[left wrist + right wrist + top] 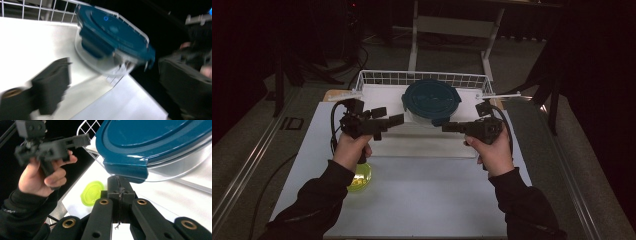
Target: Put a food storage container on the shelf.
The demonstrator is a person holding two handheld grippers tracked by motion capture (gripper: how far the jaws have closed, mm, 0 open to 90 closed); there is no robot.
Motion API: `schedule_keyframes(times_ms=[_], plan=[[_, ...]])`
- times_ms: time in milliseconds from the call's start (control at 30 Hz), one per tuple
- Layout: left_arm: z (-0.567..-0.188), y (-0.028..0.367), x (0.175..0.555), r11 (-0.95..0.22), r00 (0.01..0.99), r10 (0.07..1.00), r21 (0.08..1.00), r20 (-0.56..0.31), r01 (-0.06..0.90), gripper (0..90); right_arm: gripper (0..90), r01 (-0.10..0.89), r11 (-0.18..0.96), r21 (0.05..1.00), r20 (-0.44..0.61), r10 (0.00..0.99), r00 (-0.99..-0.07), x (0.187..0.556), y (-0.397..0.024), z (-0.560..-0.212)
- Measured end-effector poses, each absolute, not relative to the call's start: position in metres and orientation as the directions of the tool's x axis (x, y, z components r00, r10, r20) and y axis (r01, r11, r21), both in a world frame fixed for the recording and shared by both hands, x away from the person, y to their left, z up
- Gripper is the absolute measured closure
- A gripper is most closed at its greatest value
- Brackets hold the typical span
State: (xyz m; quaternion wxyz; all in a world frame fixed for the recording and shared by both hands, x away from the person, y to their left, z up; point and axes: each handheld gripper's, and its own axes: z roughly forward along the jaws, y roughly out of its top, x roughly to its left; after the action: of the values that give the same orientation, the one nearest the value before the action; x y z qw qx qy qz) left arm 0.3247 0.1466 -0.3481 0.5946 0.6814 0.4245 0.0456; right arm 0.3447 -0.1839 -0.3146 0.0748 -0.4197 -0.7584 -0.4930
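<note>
A clear round container with a teal lid (431, 99) sits in the white wire basket (377, 77) at the back of the table. In the high view my left gripper (393, 115) is held just left of the container, its jaws open with nothing between them. The left gripper view is blurred; one of its fingers (51, 88) stands short of the container (112, 32). My right gripper (446, 127) is shut and empty, pointing at the container's front right. In the right gripper view its closed tips (119, 182) sit just under the lid's latch tab (125, 170); I cannot tell whether they touch.
A small yellow-green disc (360, 179) lies on the white table (427, 200) beside the person's left wrist, and it lies beyond the jaws in the right gripper view (93, 193). The wire wall rises behind the container (37, 10). Dark floor and a metal frame (452, 25) lie beyond.
</note>
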Motion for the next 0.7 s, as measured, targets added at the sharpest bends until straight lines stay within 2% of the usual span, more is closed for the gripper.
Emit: schedule_keyframes(times_ms=[33,367,700], plan=[[-0.350,0.146,0.319,0.055,0.637,0.644,0.856,-0.424,0.514,0.0,89.7,0.707,0.169,0.686,0.520,0.565,-0.640,0.345,-0.182,-0.315],[-0.374,0.132,0.273,-0.066,0.700,0.665,0.912,-0.261,0.404,0.0,89.8,0.721,0.165,0.673,0.529,0.574,-0.625,0.356,-0.175,-0.320],[-0.378,0.126,0.254,-0.064,0.730,0.635,0.925,-0.251,0.374,0.0,89.8,0.728,0.154,0.669,0.529,0.589,-0.611,0.372,-0.167,-0.316]])
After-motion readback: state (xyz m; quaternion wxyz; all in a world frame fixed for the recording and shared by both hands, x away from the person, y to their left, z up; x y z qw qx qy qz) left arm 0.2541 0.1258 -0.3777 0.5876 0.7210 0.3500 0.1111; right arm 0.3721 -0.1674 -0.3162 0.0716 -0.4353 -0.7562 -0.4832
